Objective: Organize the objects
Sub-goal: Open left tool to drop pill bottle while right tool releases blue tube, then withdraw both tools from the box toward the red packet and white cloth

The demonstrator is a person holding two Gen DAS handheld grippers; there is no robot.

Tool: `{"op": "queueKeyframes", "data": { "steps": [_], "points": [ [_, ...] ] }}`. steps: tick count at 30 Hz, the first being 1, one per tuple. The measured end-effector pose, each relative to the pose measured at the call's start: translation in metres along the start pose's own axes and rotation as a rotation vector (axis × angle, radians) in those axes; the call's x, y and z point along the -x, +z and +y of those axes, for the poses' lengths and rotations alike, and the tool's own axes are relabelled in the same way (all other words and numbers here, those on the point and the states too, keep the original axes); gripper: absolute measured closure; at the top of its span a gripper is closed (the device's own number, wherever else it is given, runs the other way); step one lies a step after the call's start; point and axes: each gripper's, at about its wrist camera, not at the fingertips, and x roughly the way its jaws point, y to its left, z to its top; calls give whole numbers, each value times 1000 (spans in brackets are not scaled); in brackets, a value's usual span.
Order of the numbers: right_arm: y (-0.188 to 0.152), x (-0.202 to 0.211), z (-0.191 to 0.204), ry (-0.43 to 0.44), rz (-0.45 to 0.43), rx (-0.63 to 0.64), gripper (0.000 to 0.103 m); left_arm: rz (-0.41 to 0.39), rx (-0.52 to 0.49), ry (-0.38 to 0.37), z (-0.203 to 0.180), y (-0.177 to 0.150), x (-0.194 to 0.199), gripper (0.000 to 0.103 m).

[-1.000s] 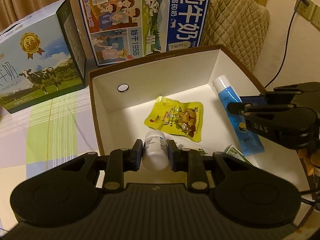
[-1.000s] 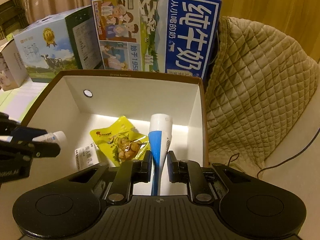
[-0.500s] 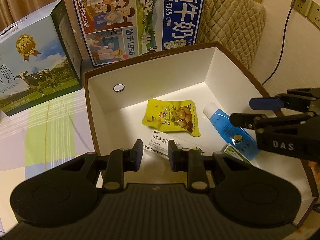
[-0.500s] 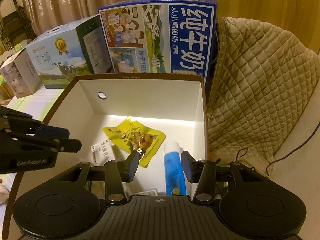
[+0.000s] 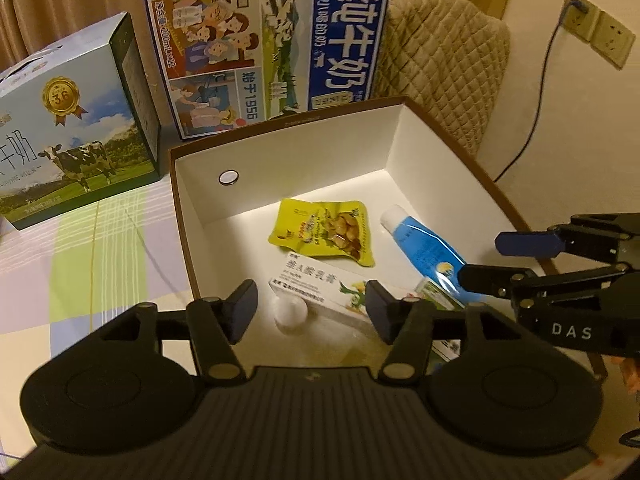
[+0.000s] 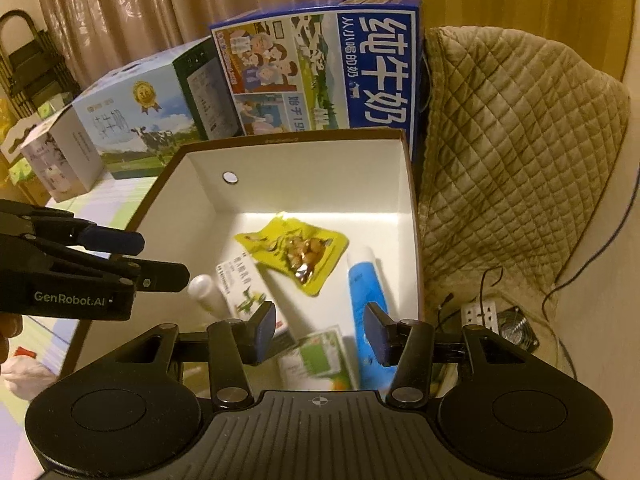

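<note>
An open box (image 5: 280,148) with a brown rim and white inside stands on the surface (image 5: 80,248), a checked cloth in pastel squares, near its far edge. Behind it stand two milk cartons: a blue one (image 5: 272,48) touching the box's far wall, and a paler one with a cow (image 5: 72,128) to the left, apart from the box.

On the box floor lie five things. A yellow snack bag (image 5: 324,230) sits toward the middle. A blue tube (image 5: 424,246) lies along the right wall, cap toward the far side. A white carton with green print (image 5: 320,284) lies just in front of the bag, and a small white bottle (image 5: 290,310) lies beside that carton's left end, touching it. A green-and-white packet (image 6: 316,354) lies near the box's front wall, by the tube's lower end.

The left gripper (image 5: 310,308) hangs over the bottle and carton; its jaws have just been opening and stand released, with the bottle lying free below them. The right gripper (image 6: 320,332) hangs over the tube's lower end and the packet, its jaws spread and gripping nothing. Both grippers are above the box's front half, well apart from each other.
</note>
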Motion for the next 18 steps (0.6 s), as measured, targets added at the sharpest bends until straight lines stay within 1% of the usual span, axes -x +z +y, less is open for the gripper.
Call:
{"op": "queueKeyframes", "data": {
  "steps": [3, 6, 10, 12, 18],
  "points": [
    [-8, 15, 3, 20, -5, -33, 56, -9, 14, -5, 0, -7, 13, 37],
    [-16, 32, 8, 33, -17, -68, 56, -13, 34, -16, 3, -17, 27, 32],
    [-27, 51, 14, 52, -26, -113, 54, -18, 60, -21, 5, -33, 48, 29],
    [-32, 59, 18, 55, -28, -129, 54, -23, 73, -14, 5, -39, 59, 24],
    [-47, 82, 34, 65, -37, -159, 54, -47, 99, -9, 2, -61, 92, 20]
  ]
}}
